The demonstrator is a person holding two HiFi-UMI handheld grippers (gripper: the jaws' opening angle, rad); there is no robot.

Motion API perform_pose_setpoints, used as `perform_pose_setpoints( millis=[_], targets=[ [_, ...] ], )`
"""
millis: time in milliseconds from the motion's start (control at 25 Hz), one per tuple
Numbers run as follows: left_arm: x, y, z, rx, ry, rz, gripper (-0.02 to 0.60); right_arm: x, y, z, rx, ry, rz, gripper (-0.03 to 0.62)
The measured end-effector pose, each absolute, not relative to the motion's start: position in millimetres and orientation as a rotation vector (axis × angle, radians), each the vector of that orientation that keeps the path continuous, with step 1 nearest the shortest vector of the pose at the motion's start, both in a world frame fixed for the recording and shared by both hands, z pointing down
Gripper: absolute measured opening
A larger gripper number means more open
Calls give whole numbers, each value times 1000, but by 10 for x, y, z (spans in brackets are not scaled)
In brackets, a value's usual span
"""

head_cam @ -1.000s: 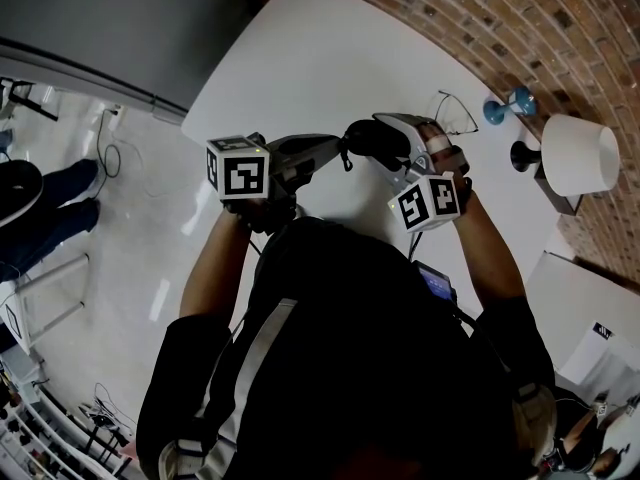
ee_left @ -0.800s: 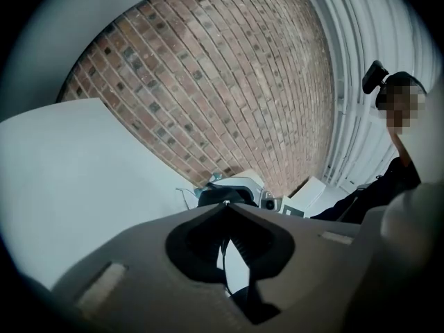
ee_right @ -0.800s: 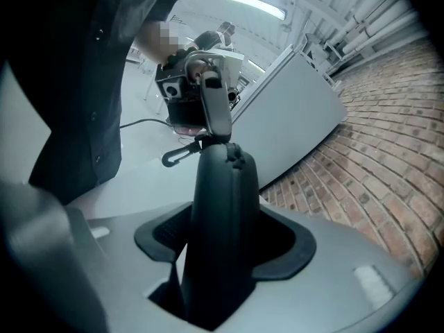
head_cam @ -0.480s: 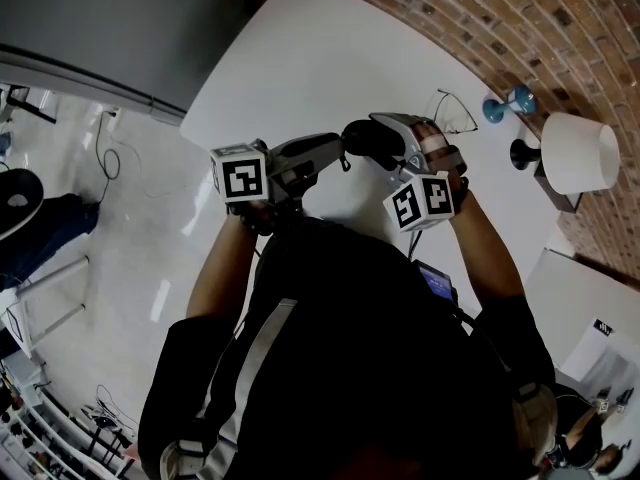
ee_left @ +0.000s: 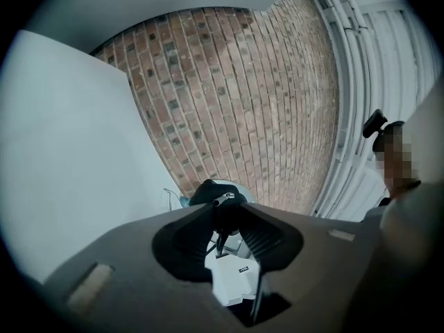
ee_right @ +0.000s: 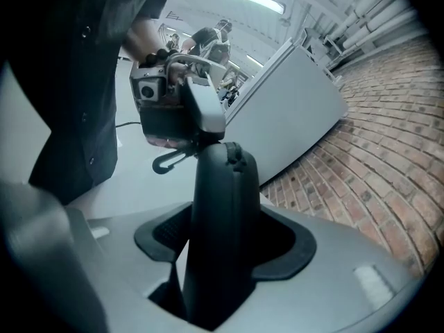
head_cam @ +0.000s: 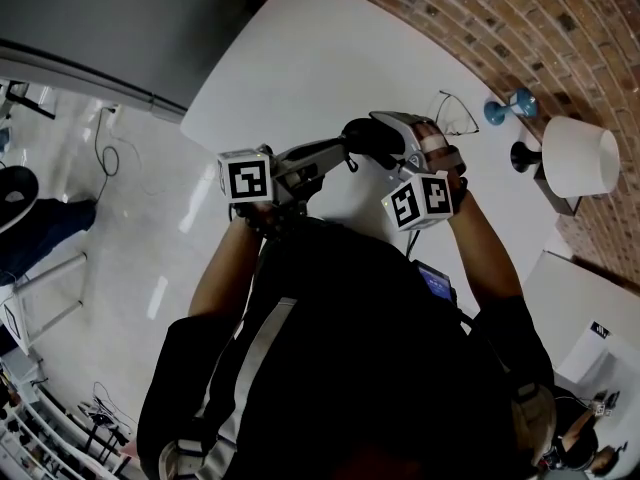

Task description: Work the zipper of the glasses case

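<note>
The right tongs are clamped on the black glasses case, held above the white bench; the left tongs have just been opening and stand slightly apart, with the zipper pull between them.

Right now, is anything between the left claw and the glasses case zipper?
Nothing visible: the left claw, its jaws just opening, has the metal zipper pull of the black glasses case right between their tips.
</note>
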State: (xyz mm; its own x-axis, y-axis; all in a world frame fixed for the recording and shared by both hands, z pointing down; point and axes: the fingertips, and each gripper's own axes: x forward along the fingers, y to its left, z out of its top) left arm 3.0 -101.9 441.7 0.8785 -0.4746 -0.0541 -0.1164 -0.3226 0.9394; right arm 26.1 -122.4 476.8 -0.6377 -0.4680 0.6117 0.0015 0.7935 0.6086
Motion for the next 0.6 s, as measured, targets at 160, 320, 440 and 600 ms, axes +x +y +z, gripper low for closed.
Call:
perform_pose_setpoints(
  millis=[160, 320, 440, 600],
  targets=[
    [-9, -1038, 4381, 1863, -431, -428, 123, 259, -1217, 4761, 345, -2166, -727, 268],
    [-52, -1062, 4360, 1811, -412, -505, 121, 246, -1219, 4755, 344, -2161, -727, 268],
    [-85, -1083, 4352, 1804, -417, -530, 121, 262, -1200, 4770, 336, -2155, -717, 268],
    [-105, -1096, 4320, 1808, -401, -561, 121, 254, -1189, 4772, 335, -2158, -718, 268]
  ],
)
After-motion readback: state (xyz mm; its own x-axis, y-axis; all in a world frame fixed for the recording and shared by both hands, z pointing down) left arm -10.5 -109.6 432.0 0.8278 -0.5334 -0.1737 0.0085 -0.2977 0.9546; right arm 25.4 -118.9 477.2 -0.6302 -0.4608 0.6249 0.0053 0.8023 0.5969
